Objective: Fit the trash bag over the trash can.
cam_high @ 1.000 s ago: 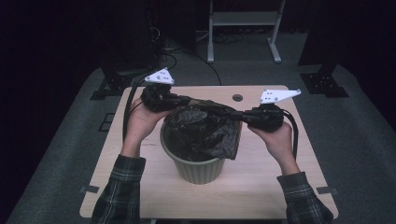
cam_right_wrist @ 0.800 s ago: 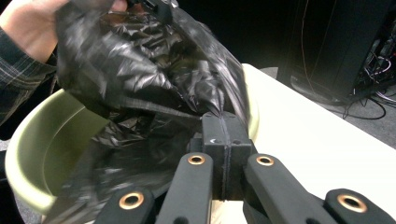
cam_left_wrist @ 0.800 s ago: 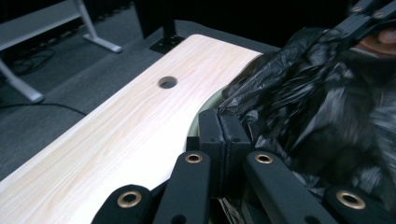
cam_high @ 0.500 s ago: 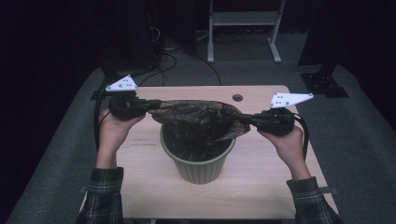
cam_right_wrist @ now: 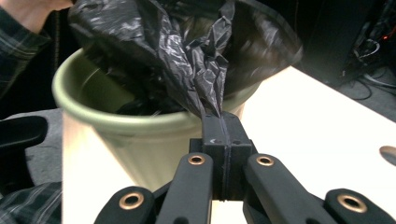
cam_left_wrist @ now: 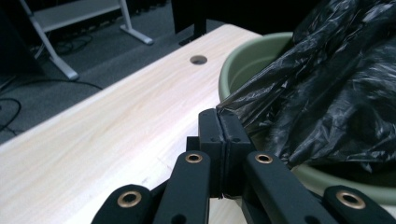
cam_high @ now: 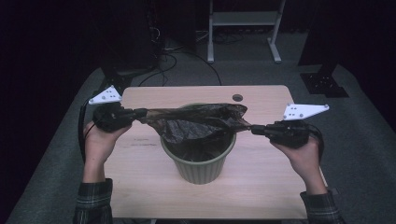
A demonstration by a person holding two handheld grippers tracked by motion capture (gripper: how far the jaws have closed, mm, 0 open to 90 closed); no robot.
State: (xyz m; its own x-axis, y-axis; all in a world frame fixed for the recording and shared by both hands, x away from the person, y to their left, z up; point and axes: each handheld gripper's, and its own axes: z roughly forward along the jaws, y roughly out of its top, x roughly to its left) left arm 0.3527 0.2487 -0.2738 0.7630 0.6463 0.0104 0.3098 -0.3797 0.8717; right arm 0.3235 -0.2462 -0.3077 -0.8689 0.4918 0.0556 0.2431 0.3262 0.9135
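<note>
1. A black plastic bag [cam_high: 196,122] is stretched level above the mouth of a green bin [cam_high: 198,161]. Part of the bag sags inside the bin's rim.
2. The bin stands upright near the middle of the light wooden counter [cam_high: 140,186].
3. The left gripper [cam_high: 140,113] is at the left of the high view, held in the person's left hand [cam_high: 99,142]. Its jaws are closed on the left edge of the bag. In the left gripper view the jaws meet with the plastic pinched at their tips [cam_left_wrist: 223,122], just beside the bin's rim [cam_left_wrist: 243,65].
4. The right gripper [cam_high: 254,129] is at the right of the high view, held in the person's right hand [cam_high: 303,156]. Its jaws are likewise clamped on the bag's right edge. In the right gripper view a gathered twist of plastic [cam_right_wrist: 205,84] runs straight down into the closed jaws, in front of the bin's wall [cam_right_wrist: 140,144].
5. Both grippers are held off the counter, on opposite sides of the bin and well apart from each other. The bag is pulled taut between them.
6. A grey three-cornered plate tops each gripper: left [cam_high: 106,95], right [cam_high: 303,111].
7. A round hole [cam_high: 237,98] lies in the counter beyond the bin.
8. Plaid sleeves [cam_high: 93,203] show at the bottom edge of the high view.
</note>
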